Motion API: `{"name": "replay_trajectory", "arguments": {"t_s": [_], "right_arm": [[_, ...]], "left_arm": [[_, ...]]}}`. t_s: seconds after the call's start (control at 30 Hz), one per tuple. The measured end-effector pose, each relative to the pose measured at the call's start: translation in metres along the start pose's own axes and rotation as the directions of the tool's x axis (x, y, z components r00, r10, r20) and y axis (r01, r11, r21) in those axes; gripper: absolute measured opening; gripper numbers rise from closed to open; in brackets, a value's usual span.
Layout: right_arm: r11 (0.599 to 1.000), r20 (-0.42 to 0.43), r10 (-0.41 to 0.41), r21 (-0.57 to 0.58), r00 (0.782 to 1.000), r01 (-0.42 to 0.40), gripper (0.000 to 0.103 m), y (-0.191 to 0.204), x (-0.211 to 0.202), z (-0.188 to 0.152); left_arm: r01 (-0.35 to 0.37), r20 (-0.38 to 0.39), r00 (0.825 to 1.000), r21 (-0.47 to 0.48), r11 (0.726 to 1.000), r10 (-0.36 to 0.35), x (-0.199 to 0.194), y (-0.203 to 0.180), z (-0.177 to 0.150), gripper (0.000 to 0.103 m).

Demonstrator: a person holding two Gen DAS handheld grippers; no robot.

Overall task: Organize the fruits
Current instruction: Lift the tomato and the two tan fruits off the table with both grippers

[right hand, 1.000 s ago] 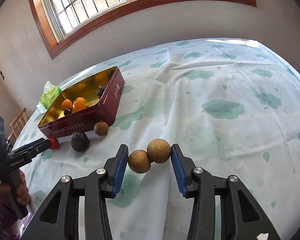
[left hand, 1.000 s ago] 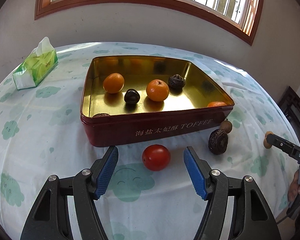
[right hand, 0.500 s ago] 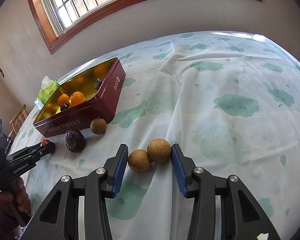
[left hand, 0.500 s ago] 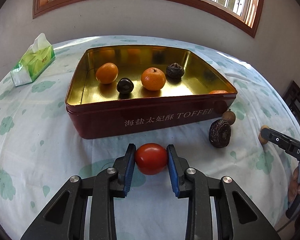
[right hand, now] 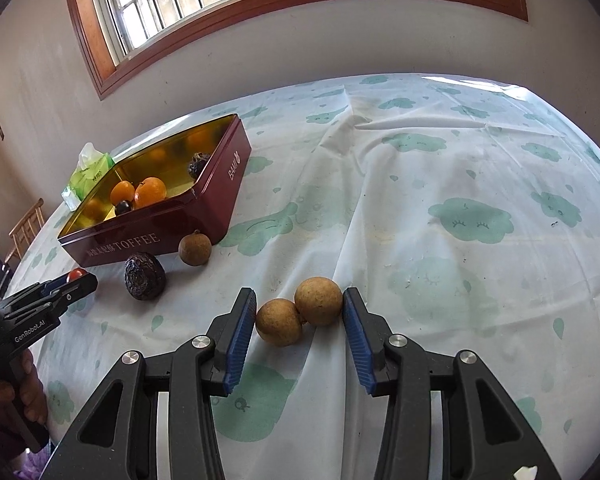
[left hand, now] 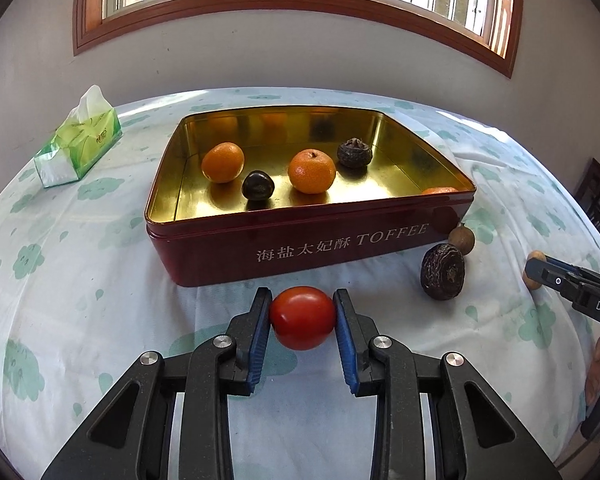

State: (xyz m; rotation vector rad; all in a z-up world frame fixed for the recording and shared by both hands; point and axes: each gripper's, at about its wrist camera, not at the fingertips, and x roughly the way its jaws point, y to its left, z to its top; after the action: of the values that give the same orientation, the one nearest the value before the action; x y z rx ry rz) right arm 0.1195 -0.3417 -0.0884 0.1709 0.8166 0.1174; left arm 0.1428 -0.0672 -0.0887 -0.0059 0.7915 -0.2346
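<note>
I had the surface [left hand: 80, 300] under its cloud-print cloth in front of me, with the red tin [left hand: 300, 244] sitting at the middle of it and a green tissue pack [left hand: 80, 144] off to the far left. Inside the tin lay two oranges [left hand: 223, 162], a small dark fruit [left hand: 258, 185] between them, a wrinkled dark fruit [left hand: 354, 153] farther back and the edge of a third orange [left hand: 440, 190] in the near right corner.

My left gripper [left hand: 302, 318] was closed on the tomato [left hand: 302, 318], both blue pads pressed against its sides, just in front of the tin's near wall. I judged the step in hand to be carrying it over that wall, so I wanted a light squeeze, since a tomato bruises, and a lift clear of the rim before moving forward to a bare patch of gold floor.

My right gripper [right hand: 299, 326] stood open around two brown round fruits [right hand: 318, 301] resting on the cloth well to the right of the tin; whether the pads touched them I could not tell. Closing on both at once looked risky to me, as one might squirt out.

A wrinkled dark fruit [right hand: 145, 276] and a small brown one [right hand: 195, 248] waited outside near the tin's right corner.
</note>
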Motion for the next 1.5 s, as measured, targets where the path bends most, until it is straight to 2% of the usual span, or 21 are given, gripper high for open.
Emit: {"name": "replay_trajectory", "arguments": {"t_s": [1.03,1.27,1.5], "right_arm": [[1.0,-0.008,-0.008,-0.004,1.0,0.008,0.043,0.002,0.0,-0.001],[0.998,0.014,0.047,0.047,0.999,-0.048,0.043,0.01,-0.019,-0.017],[0.994,0.02,0.102,0.026,0.995,-0.102,0.043,0.031,-0.035,-0.024]], "left_arm": [[-0.011,0.02,1.0,0.002,1.0,0.011,-0.004,0.0,-0.002,0.032],[-0.003,0.021,1.0,0.011,1.0,0.003,-0.004,0.0,0.001,0.032],[-0.008,0.035,0.999,0.021,1.0,0.008,-0.006,-0.001,-0.001,0.032]]}}
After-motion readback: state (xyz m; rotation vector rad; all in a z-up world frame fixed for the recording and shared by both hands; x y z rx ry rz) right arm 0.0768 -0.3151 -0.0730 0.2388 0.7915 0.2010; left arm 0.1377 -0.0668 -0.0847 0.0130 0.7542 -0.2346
